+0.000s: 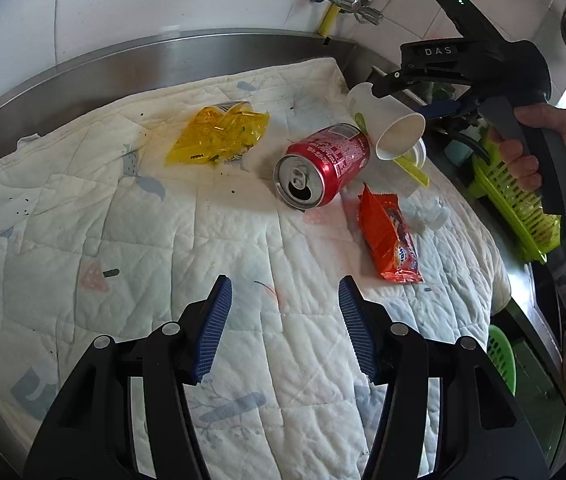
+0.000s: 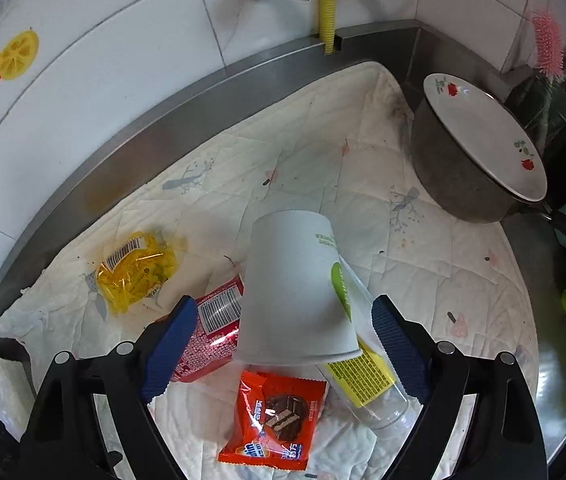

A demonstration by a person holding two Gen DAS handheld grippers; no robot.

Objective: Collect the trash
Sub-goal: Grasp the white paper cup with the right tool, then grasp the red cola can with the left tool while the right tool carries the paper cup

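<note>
On the white quilted cloth [image 1: 187, 216] lie a red soda can [image 1: 325, 168] on its side, a yellow wrapper [image 1: 219, 136], an orange snack packet [image 1: 389, 240], a white paper cup [image 1: 387, 124] and a clear plastic bottle with a yellow label [image 1: 415, 170]. My left gripper [image 1: 285, 320] is open and empty, in front of the can. My right gripper [image 2: 285, 344] is open, its jaws on either side of the cup [image 2: 295, 292] and the bottle [image 2: 363, 368], not touching them. The can [image 2: 213, 328], the orange packet [image 2: 275, 416] and the yellow wrapper [image 2: 135, 272] also show in the right wrist view.
A steel counter rim [image 2: 203, 92] and tiled wall run behind the cloth. A grey pan with a white plate on it [image 2: 479, 144] stands at the cloth's right corner. A green plastic basket [image 1: 515, 204] sits off the right edge.
</note>
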